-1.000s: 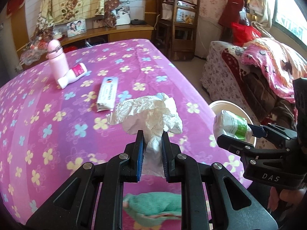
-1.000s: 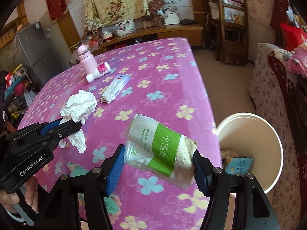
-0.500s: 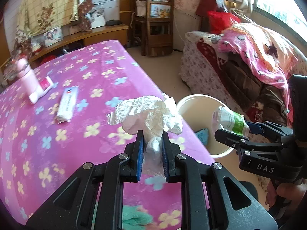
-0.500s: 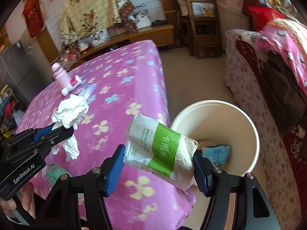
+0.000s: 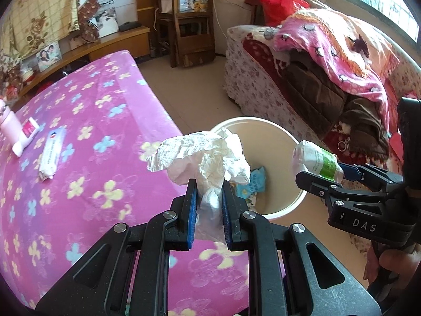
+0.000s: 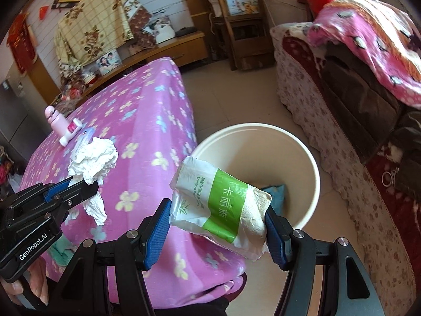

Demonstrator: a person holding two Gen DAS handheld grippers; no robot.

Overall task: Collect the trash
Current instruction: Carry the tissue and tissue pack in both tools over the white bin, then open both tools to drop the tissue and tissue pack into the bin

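My left gripper (image 5: pixel 209 184) is shut on a crumpled white tissue (image 5: pixel 208 155), held over the edge of the pink flowered table (image 5: pixel 79 158) beside the cream trash bin (image 5: pixel 289 134). In the right wrist view the same tissue (image 6: pixel 94 160) hangs from the left gripper (image 6: pixel 89 184) above the table. My right gripper (image 6: pixel 218 208) is shut on a white and green tissue pack (image 6: pixel 221 205), held over the near rim of the trash bin (image 6: pixel 313 163). A blue wrapper (image 6: pixel 276 192) lies inside the bin. The pack (image 5: pixel 315 160) also shows in the left wrist view.
On the table lie a pink bottle (image 6: pixel 56 121), a pink and white tube (image 5: pixel 25 137) and a flat white packet (image 5: pixel 51 155). A floral sofa with a pink blanket (image 5: pixel 329 50) stands right of the bin. A wooden chair (image 5: pixel 189 21) stands behind.
Both grippers have swung to the right, from over the table toward the trash bin, each still gripping its load. The bin now fills the middle of both views.
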